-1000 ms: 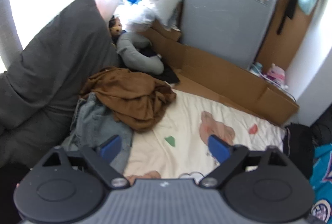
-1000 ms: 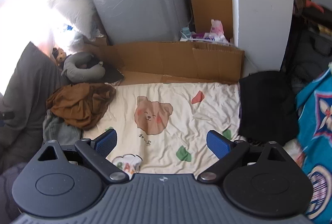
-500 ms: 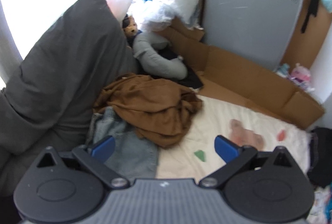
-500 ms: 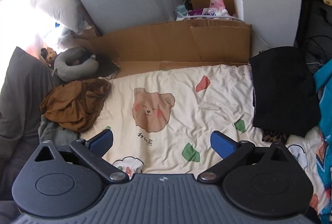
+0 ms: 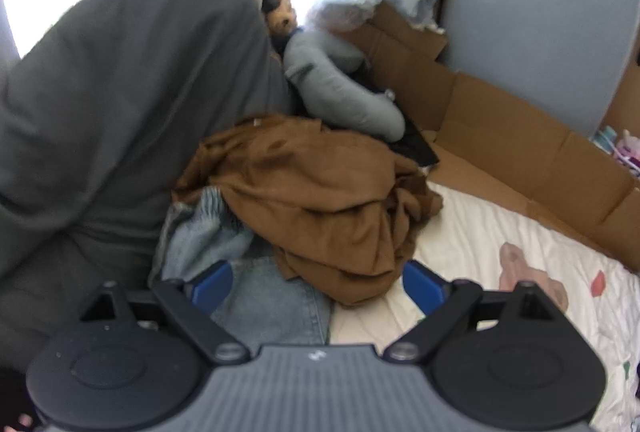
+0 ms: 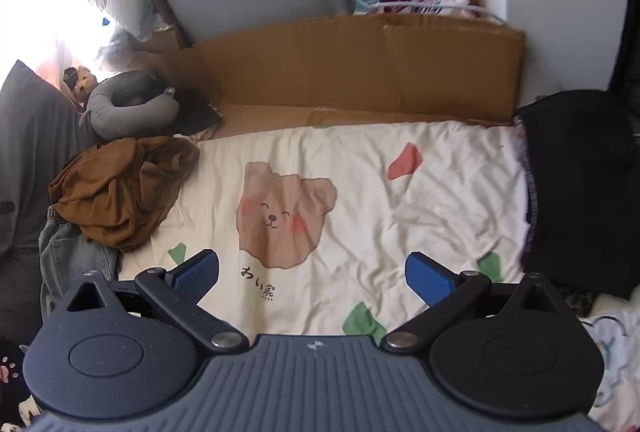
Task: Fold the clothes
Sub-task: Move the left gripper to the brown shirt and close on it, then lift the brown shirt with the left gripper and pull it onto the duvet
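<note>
Right ahead of my left gripper, a crumpled brown garment lies heaped at the edge of the cream bear-print blanket, partly covering a pair of jeans. Both garments sit against a dark grey pillow. My left gripper's blue pads are spread wide, holding nothing, with the jeans and the lower edge of the brown garment between them in view. My right gripper is also spread wide and empty, above the blanket's bear print. Behind the clothes rests a grey neck pillow, beside a small plush toy. Flattened cardboard borders the blanket's far edge, and something black covers its right end.
</note>
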The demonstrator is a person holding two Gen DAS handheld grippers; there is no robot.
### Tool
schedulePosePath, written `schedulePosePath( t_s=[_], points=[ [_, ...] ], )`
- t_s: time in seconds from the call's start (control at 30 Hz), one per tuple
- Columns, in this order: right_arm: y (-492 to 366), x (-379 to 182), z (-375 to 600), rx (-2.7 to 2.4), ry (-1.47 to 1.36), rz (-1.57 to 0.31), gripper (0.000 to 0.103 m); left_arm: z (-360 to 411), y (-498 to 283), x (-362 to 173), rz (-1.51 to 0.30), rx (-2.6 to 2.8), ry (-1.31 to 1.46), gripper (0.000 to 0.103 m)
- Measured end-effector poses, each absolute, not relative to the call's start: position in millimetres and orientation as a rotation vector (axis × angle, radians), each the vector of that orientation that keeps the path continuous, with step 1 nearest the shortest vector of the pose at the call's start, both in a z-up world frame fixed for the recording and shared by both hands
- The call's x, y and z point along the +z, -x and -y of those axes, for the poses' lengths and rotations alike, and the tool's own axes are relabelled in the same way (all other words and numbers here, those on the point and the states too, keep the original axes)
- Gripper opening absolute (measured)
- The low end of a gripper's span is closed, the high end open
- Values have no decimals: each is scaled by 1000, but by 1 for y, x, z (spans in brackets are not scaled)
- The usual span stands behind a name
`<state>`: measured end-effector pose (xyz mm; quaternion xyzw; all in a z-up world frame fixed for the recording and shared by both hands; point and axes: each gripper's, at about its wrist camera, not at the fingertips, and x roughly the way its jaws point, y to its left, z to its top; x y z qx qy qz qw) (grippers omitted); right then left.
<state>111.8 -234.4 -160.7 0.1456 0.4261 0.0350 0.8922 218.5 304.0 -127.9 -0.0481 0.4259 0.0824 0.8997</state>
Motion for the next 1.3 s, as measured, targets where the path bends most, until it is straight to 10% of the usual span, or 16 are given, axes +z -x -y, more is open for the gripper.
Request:
schedulePosePath(
  t_s=[0.9,1.2,1.3],
  points=[
    [-191,-270,160,233,-351,-961,103,-357,-318,-289,-849,243,234,85],
    [-191,-277,147,283,-395,-1016,103,-367,-323,-295,-815,218,269,16],
    [-191,-280,143,286,-385,-1029,103,-361,-319,-288,-797,186,244,8]
  ],
)
